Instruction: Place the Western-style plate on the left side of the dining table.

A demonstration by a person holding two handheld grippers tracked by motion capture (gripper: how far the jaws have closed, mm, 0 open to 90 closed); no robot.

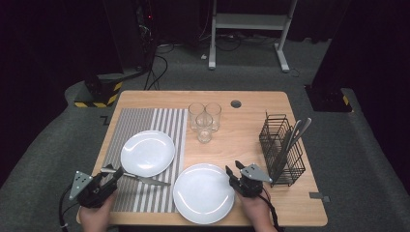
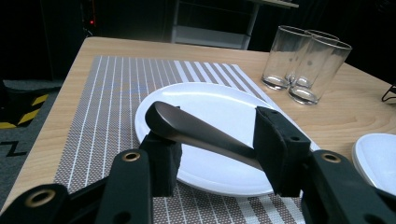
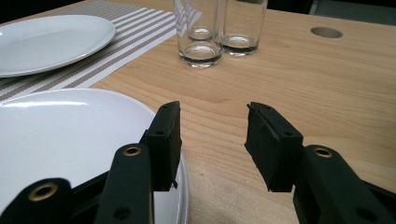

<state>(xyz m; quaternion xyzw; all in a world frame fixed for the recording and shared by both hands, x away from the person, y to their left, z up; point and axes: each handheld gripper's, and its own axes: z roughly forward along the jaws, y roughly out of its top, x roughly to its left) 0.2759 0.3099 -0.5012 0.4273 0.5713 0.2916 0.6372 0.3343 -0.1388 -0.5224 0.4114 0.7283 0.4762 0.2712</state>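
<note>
the table knife (image 1: 140,179) lies on the striped placemat (image 1: 145,121), handle end across the near rim of the white plate (image 1: 147,153), blade toward the second plate (image 1: 203,193). it is judged stiff, light and slippery; the handle (image 2: 201,133) is the place to grip. the left hand-held gripper (image 1: 112,175) brackets that handle, jaws partly open, pads not seen pressing. the right hand-held gripper (image 1: 232,170) rests half open and empty beside the second plate.

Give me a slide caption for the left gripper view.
Left gripper with a knife handle between its open fingers, over a white plate on a striped placemat.
</note>
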